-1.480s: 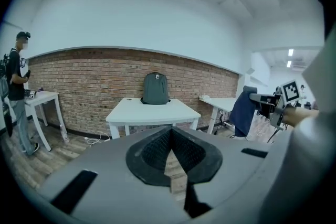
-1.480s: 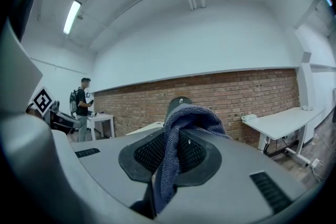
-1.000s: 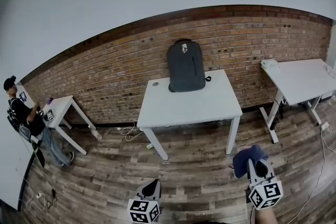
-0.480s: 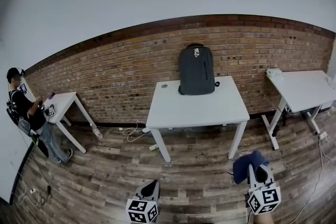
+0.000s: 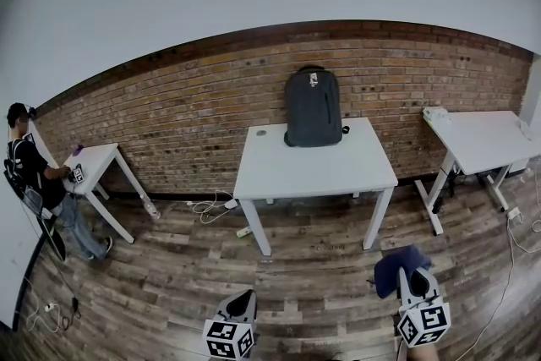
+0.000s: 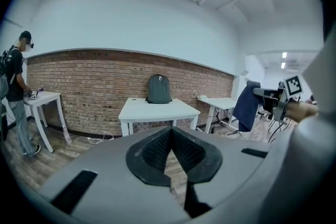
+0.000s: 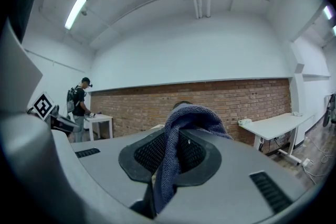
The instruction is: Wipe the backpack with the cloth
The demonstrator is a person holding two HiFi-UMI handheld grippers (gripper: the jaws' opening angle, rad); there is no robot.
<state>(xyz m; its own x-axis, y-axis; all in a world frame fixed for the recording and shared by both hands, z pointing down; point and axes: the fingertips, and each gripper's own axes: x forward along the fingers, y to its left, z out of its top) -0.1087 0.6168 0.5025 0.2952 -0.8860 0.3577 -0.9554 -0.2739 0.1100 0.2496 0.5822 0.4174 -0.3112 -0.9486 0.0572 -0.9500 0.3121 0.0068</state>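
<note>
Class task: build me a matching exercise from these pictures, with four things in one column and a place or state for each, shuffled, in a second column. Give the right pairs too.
1. backpack
2. cloth
3. left gripper
4. person

A. stands at the small side table
B. shut, nothing between its jaws
C. upright at the back of the middle table, by the brick wall
D. clamped in the right gripper

Pairs: 1-C, 2-D, 3-B, 4-A
</note>
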